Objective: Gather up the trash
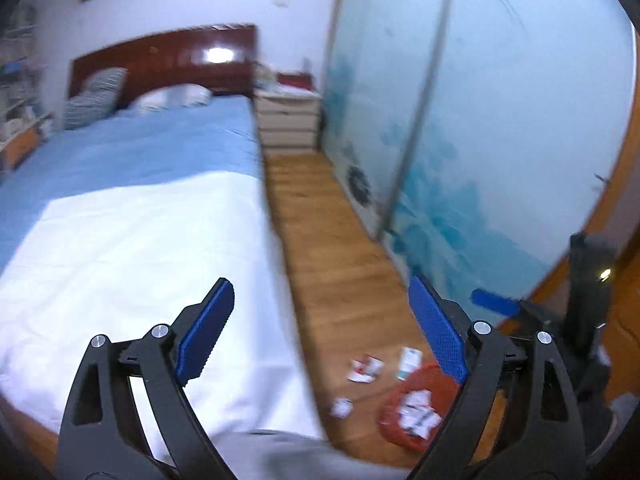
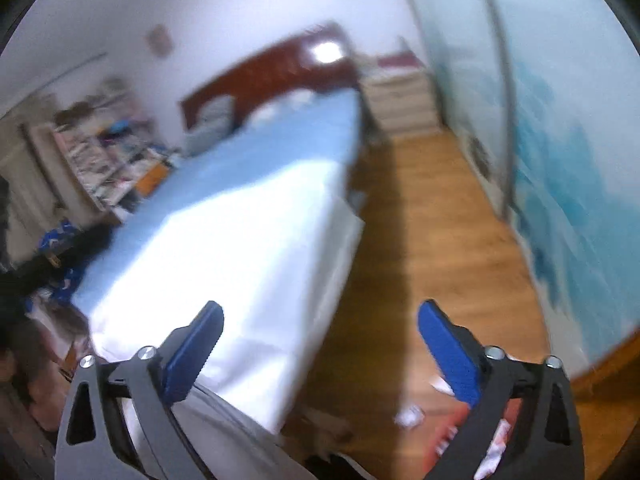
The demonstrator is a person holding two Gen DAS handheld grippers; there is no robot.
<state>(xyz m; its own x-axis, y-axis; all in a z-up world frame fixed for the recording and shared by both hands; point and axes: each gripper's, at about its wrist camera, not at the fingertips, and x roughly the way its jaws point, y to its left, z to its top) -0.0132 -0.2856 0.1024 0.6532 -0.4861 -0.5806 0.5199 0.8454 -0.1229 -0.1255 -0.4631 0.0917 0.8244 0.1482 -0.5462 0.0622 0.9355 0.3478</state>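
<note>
A red basket (image 1: pixel 416 404) sits on the wooden floor low in the left wrist view, with several white paper scraps in it. Loose scraps lie beside it: a red-and-white wrapper (image 1: pixel 366 368), a small carton (image 1: pixel 410 362) and a crumpled piece (image 1: pixel 341 407). The basket (image 2: pixel 456 432) and one scrap (image 2: pixel 410 416) show low in the blurred right wrist view. My left gripper (image 1: pixel 320 332) is open and empty, held high above the bed edge and floor. My right gripper (image 2: pixel 320 348) is open and empty too; it also shows at the right of the left wrist view (image 1: pixel 496 302).
A bed (image 1: pixel 132 216) with a blue sheet and white cover fills the left. A narrow strip of wooden floor (image 1: pixel 320 240) runs between the bed and a blue-patterned sliding wardrobe (image 1: pixel 480 120). A white drawer unit (image 1: pixel 286 122) stands at the far end. Cluttered shelves (image 2: pixel 104 160) stand left of the bed.
</note>
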